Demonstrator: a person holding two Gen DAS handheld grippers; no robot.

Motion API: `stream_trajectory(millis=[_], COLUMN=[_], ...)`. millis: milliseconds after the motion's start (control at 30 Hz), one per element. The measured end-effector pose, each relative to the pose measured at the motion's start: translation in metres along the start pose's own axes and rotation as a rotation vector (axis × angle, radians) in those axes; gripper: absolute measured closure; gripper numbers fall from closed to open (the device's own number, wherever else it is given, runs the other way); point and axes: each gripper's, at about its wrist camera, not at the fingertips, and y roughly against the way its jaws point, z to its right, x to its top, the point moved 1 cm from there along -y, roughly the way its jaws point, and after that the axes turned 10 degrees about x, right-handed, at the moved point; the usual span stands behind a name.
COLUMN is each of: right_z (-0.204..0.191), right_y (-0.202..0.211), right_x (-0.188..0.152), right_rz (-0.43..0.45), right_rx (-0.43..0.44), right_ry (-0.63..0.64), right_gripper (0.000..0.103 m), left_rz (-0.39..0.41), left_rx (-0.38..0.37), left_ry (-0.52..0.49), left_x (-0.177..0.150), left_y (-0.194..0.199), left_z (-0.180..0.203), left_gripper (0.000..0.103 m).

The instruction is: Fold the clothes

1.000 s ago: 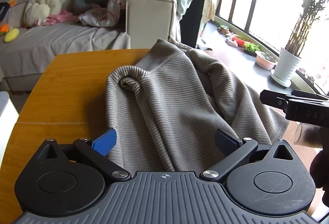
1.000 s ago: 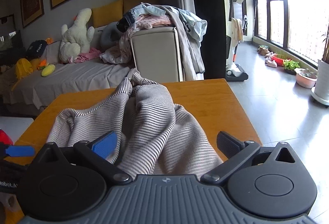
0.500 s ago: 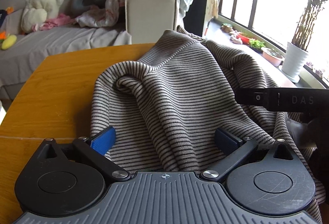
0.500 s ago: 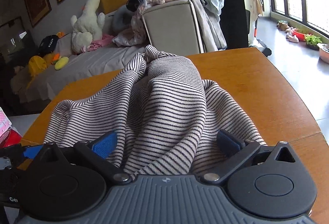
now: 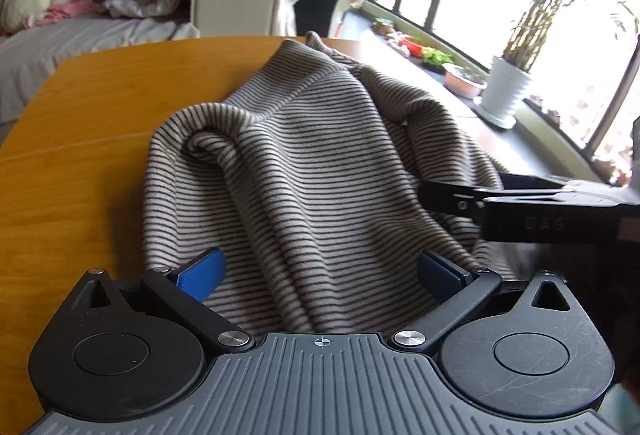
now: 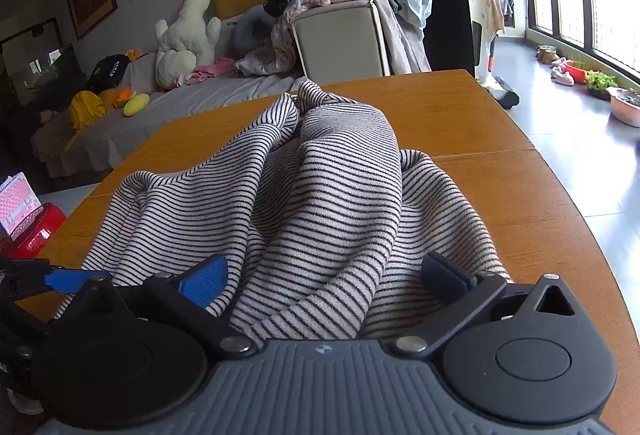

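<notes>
Both grippers, left [image 5: 319,273] and right [image 6: 323,276], stay spread wide with the striped top [image 5: 312,171] bunched between their fingers (not pinched). Since a second ago both have pushed closer over the heaped knit. Bare wooden table [image 6: 532,203] flanks it.

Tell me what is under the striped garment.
The striped garment lies bunched on the wooden table, whose bare top shows around it. Its folds hide whatever lies directly beneath, so I cannot tell whether anything else is under it.
</notes>
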Motion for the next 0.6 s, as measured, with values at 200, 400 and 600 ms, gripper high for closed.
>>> stream_trajectory(millis=[200, 400, 600], right_z=[0.008, 0.006, 0.013], right_y=[0.003, -0.002, 0.002], right_x=[0.002, 0.005, 0.003], right_rz=[0.029, 0.002, 0.032], right_rx=[0.01, -0.006, 0.025], right_ry=[-0.08, -0.053, -0.085], right_gripper=[0.0, 0.0, 0.0], left_rz=[-0.05, -0.08, 0.033], left_rx=[-0.027, -0.026, 0.087], left_ry=[-0.008, 0.009, -0.044], left_x=[0.001, 0.009, 0.017], left_y=[-0.007, -0.01, -0.007], left_z=[0.003, 0.001, 0.002], left_gripper=[0.0, 0.0, 0.085])
